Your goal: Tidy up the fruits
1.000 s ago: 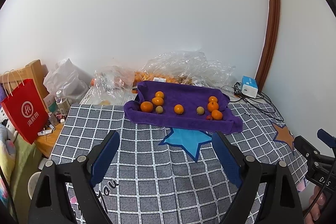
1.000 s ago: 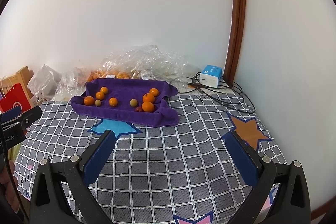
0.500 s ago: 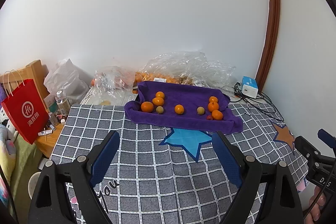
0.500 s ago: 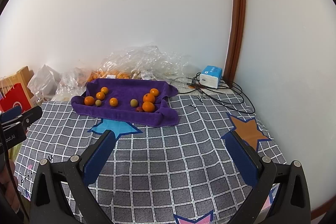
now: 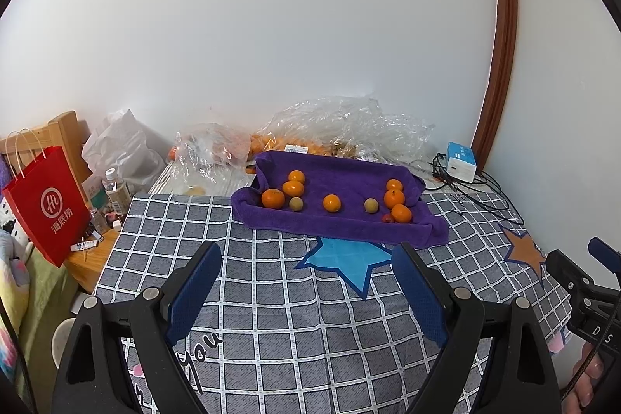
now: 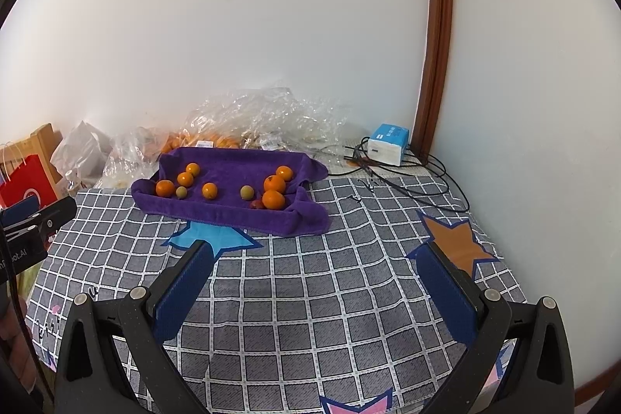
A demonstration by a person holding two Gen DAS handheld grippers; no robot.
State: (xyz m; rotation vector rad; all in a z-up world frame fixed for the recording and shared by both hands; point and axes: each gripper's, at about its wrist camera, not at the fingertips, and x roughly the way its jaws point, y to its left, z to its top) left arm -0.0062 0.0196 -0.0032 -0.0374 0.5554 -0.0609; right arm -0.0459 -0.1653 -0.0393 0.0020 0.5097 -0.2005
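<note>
**Fruit on purple towel, both grippers spread & empty**

Left hand-held gripper [image 5: 306, 291] hangs over the checked bedspread [image 5: 295, 328] w/ blue pads spread wide, nothing between them. Right hand-held gripper [image 6: 316, 293] is the same: pads wide apart, empty, above the bedspread near the orange star print [image 6: 452, 243]. Each gripper shows at the edge of the other's view.

Purple towel [image 5: 349, 177] lies toward the far side of the bedspread, edges turned up like a shallow tray, front edge just beyond the blue star print [image 5: 345, 260]. On it: 3 tangerines [image 5: 289, 189] bunched at the left end w/ a small brownish-green round fruit [image 5: 295, 204] touching the group; 1 tangerine [image 5: 332, 203] alone in the middle; another brownish-green fruit [image 5: 371, 205] right of it; 3 more tangerines [image 5: 394, 198] stacked in a line at the right end, w/ a small red fruit [image 5: 387, 218] beside the nearest one. All fruit well apart from both grippers.

Behind the towel, crumpled clear plastic bags [image 5: 349, 127] w/ more orange fruit inside, against the wall. Blue-white box [image 5: 460, 161] & black cables in the far right corner. Red paper bag [image 5: 46, 204] off the left edge.
</note>
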